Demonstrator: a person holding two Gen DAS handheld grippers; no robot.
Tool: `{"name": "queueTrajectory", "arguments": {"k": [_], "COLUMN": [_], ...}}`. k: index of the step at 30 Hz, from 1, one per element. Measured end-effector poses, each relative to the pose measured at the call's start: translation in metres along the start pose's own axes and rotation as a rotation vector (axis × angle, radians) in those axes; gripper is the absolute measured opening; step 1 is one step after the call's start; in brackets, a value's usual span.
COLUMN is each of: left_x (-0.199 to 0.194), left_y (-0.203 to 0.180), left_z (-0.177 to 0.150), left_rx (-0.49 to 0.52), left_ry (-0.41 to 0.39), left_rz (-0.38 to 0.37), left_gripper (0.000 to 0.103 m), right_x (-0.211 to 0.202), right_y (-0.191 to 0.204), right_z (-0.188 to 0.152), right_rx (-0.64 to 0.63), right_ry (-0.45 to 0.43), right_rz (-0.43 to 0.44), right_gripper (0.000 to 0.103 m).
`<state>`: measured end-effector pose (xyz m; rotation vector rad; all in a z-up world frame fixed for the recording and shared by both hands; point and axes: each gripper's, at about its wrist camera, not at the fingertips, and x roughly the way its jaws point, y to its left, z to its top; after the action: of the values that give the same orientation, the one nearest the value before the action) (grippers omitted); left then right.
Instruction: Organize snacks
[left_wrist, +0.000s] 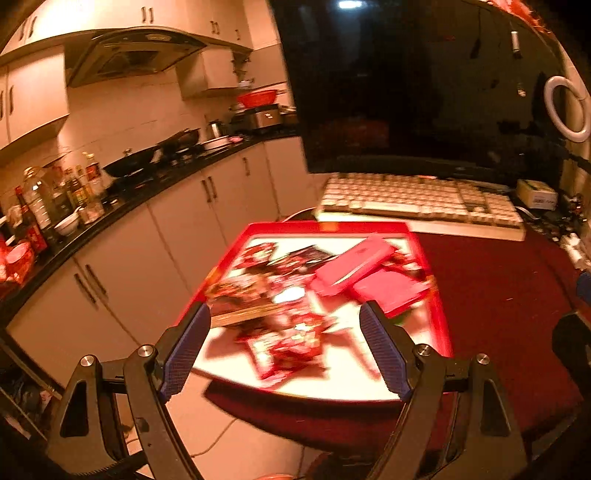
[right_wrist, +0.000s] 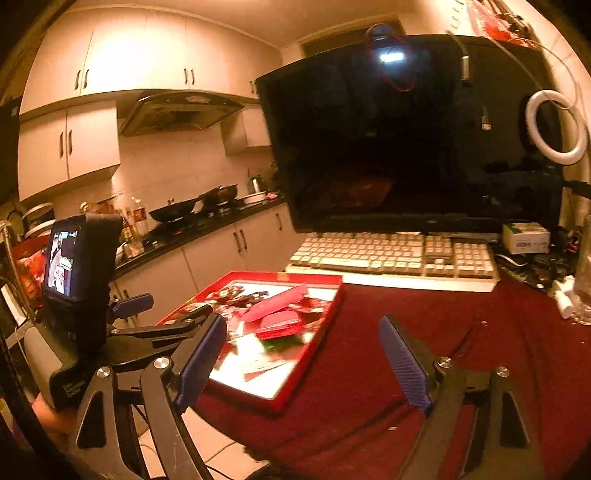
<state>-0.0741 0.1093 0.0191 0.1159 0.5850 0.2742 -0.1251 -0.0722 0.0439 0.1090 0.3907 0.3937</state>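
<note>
Snacks: a loose heap of red snack packets lies inside the tray, many overlapping; the picture is blurred, so single packets cannot be counted.
Red boxes: two flat red boxes lie on the far right part of the heap, one resting tilted across the other.
Tray: a red-rimmed tray with a white floor stands on the left part of the counter, its near edge at the counter's edge.
Left gripper: it hangs over the near end of the tray, jaws wide apart, nothing between the blue pads.
Right gripper: it is to the right of the tray, above the red cloth, jaws wide apart and empty.
Counter: a dark red cloth covers it.
Far side: a white keyboard lies beyond the tray, and a dark monitor stands behind it.
Far left: kitchen cupboards, a stove with pans and bottles.
</note>
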Motion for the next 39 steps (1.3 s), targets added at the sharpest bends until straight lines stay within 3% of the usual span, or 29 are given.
{"name": "queueTrajectory", "arguments": {"k": [11, 24, 29, 34, 39], "left_x": [0.035, 0.040, 0.034, 0.004, -0.024], "left_y": [0.050, 0.065, 0.059, 0.044, 0.030], "left_z": [-0.021, -0.023, -0.026, -0.021, -0.012], "left_rx": [-0.087, -0.107, -0.103, -0.074, -0.041], "left_ry": [0.079, 0.078, 0.096, 0.040, -0.034], "left_rz": [0.064, 0.113, 0.079, 0.021, 0.012], "left_gripper": [0.083, 0.083, 0.083, 0.084, 0.084], "right_x": [0.027, 0.039, 0.048, 0.057, 0.051], "right_y": [0.062, 0.059, 0.059, 0.058, 0.051], "right_z": [0.009, -0.002, -0.012, -0.016, -0.012], "right_rx": [-0.096, -0.068, -0.075, -0.090, -0.090], "right_ry": [0.057, 0.105, 0.149, 0.196, 0.178], "right_rz": [0.008, -0.007, -0.023, -0.088, -0.150], "right_gripper": [0.086, 0.086, 0.086, 0.086, 0.086]}}
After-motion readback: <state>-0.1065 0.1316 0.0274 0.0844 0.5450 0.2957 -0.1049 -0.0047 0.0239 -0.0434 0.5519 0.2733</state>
